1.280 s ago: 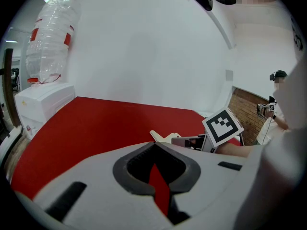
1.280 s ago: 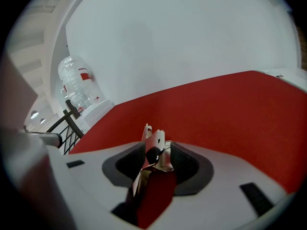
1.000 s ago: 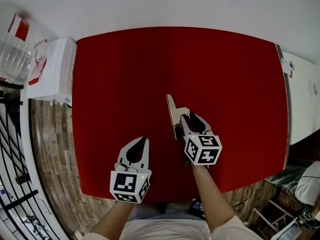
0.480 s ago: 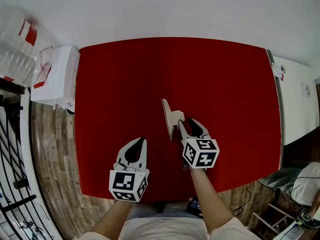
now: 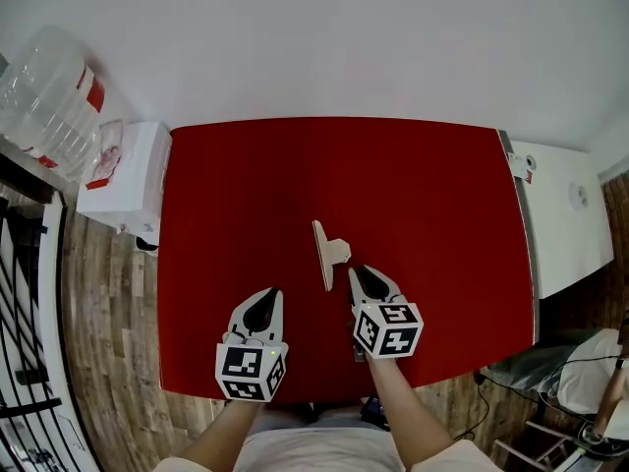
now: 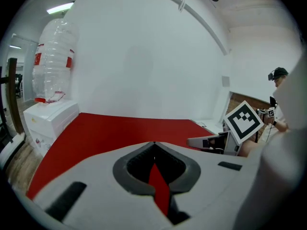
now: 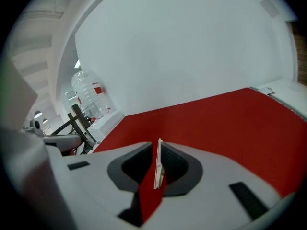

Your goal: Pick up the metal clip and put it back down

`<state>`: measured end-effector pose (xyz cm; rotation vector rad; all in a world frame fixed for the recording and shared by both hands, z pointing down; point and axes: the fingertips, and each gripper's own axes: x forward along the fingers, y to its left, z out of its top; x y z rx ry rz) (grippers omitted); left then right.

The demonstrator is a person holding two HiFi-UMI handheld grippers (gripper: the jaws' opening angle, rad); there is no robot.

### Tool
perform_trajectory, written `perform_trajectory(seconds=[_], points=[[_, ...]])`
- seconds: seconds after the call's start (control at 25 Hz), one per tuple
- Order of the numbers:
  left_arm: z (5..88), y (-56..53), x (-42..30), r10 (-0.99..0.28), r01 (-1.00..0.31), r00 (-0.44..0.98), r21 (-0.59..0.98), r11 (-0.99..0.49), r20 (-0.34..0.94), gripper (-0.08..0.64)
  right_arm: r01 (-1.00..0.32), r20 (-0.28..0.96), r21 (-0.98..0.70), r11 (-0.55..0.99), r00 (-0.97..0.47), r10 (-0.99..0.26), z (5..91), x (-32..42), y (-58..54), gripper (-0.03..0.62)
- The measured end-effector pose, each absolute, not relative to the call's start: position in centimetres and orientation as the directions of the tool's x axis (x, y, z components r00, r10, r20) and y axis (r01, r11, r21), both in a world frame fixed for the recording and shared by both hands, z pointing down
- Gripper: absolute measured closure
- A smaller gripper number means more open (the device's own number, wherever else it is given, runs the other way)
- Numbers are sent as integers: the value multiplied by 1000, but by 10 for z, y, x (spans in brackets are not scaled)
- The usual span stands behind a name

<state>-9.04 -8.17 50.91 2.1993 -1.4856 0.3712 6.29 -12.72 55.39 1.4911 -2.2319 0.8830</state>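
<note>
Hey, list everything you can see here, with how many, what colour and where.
table: one, red top, centre.
metal clip: one, silver, mid-table, in front of the right gripper.
water bottle: one, clear with a red label, far left.
white stand: one, under the bottle, beside the table's left edge.
white cabinet: one, right of the table.
left gripper: one, white, jaws together, empty.
right gripper: one, white, jaws have just been closing, metal clip pinched between them.

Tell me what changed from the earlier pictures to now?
The right gripper has just been closing its jaws, and now they pinch the metal clip by its handle. Before, they stood open around it. The left gripper stayed shut and empty over the red table.
</note>
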Motion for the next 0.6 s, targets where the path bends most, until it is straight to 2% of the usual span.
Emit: perform_trajectory(seconds=[0.04, 0.16, 0.6], points=[[504, -79, -91, -804, -925, 379, 216, -313, 458, 555, -913, 562, -308, 267, -401, -724, 547, 64, -123, 557], [488, -68, -93, -813, -927, 375, 202, -316, 446, 555, -914, 545, -293, 283, -402, -736, 527, 63, -108, 586], [454, -18, -94, -813, -925, 379, 189, -329, 441, 555, -913, 511, -210, 348, -407, -758, 459, 57, -50, 586]])
